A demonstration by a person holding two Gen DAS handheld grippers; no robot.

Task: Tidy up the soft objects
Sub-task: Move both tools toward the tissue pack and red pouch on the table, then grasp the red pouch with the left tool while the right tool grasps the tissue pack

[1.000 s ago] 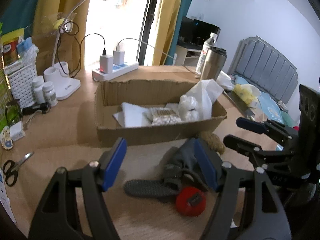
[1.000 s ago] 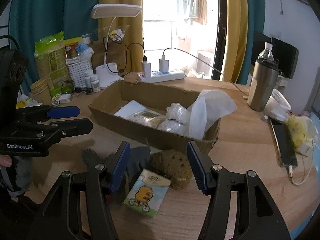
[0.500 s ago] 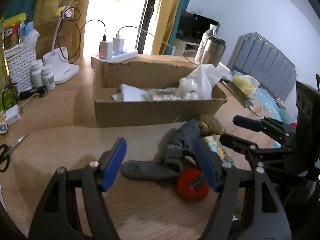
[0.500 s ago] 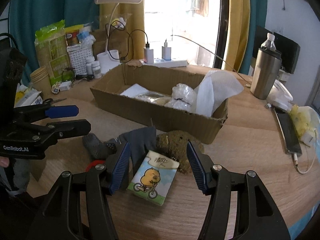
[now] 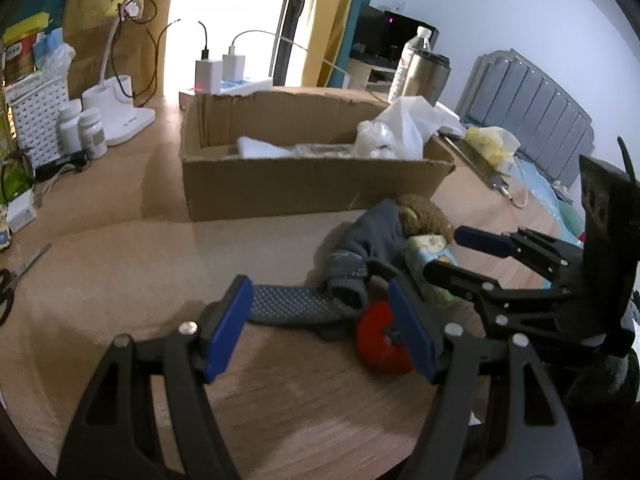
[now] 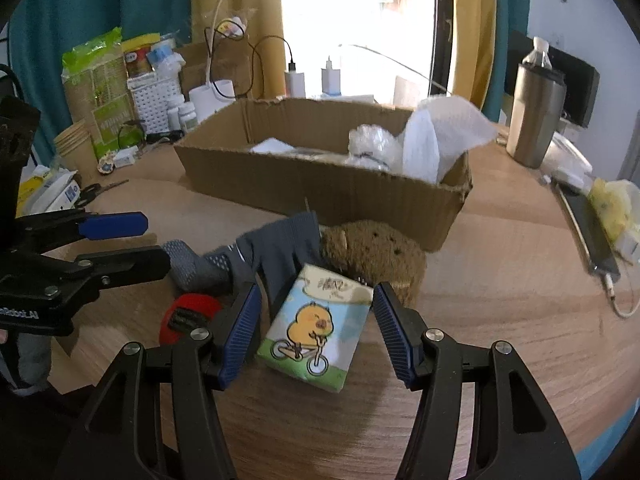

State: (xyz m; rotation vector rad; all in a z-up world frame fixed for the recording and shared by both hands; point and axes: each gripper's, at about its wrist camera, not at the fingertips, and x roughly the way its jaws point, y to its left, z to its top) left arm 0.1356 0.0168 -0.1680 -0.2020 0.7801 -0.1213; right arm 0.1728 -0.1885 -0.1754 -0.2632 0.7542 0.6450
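Observation:
A grey sock point(image 5: 296, 308) lies flat on the wooden table, one end bunched against a brown plush toy point(image 5: 424, 216). Beside it sits a red round soft thing point(image 5: 376, 348). My left gripper point(image 5: 320, 328) hangs open low over the sock and the red thing. In the right wrist view, a tissue pack point(image 6: 316, 328) printed with a chick on a bicycle lies between the blue pads of my open right gripper point(image 6: 316, 332); the pads stand just off its sides. The plush toy point(image 6: 372, 248) and sock point(image 6: 280, 248) lie behind it. The left gripper point(image 6: 120, 240) shows at the left.
A cardboard box point(image 5: 312, 192) with white bags and paper stands just behind the pile. Scissors point(image 5: 8, 292) lie at the left edge. A steel tumbler point(image 6: 536, 120) and a phone on a cable point(image 6: 592, 232) are at the right. A lamp base point(image 5: 120, 112) and pill bottles crowd the back left.
Both grippers have sunk toward the table and closed in on the pile. The tissue pack now sits between the right pads. Neither jaw opening has changed.

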